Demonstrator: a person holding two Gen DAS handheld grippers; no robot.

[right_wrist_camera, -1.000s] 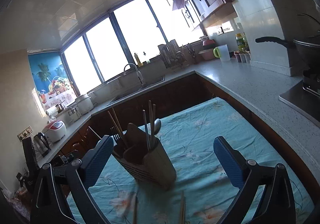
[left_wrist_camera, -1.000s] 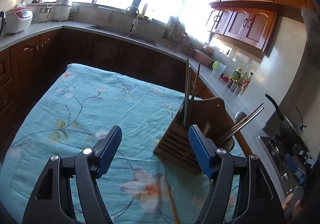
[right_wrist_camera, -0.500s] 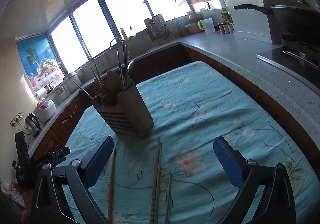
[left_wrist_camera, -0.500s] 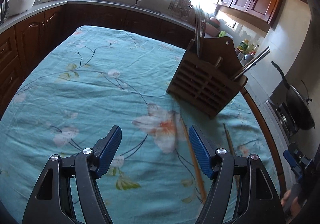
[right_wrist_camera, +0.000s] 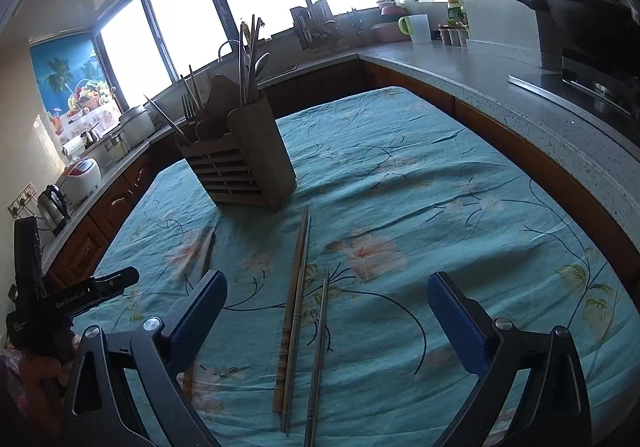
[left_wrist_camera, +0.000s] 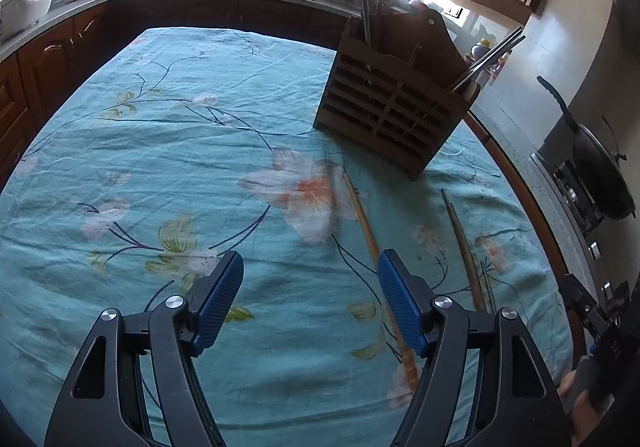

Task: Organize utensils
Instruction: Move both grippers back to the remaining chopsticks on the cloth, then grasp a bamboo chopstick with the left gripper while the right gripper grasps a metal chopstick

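**Both grippers spread over loose chopsticks on the tabletop**

Left wrist view: the left gripper [left_wrist_camera: 310,301] hangs above the tabletop [left_wrist_camera: 168,175], which wears a teal floral cloth. Its blue fingers [left_wrist_camera: 218,301] stand well apart with only cloth between them; they hold nothing. A wooden chopstick [left_wrist_camera: 366,223] lies on the cloth and runs from near the holder toward the camera, its near part passing just beside and under the right-hand finger, not between the two. A second wooden chopstick [left_wrist_camera: 464,243] lies farther right, outside the fingers. The wooden utensil holder [left_wrist_camera: 394,115] stands upright beyond the fingers, up and to the right, with chopsticks leaning out of its compartments. At the right edge, a hand [left_wrist_camera: 576,399] grips the other tool.

Right wrist view: the right gripper [right_wrist_camera: 326,313] also has its fingers [right_wrist_camera: 454,321] spread wide and empty. Between them on the cloth lie a pair of chopsticks [right_wrist_camera: 296,287] touching side by side, and just to their right a metal chopstick [right_wrist_camera: 318,347], all pointing roughly toward the holder [right_wrist_camera: 240,159]. Another chopstick [right_wrist_camera: 208,251] lies left of these, near the left-hand finger's tip. The holder stands upright ahead, left of centre, with a fork, a spoon and chopsticks in it. The left gripper's body [right_wrist_camera: 72,303] shows at the left edge.
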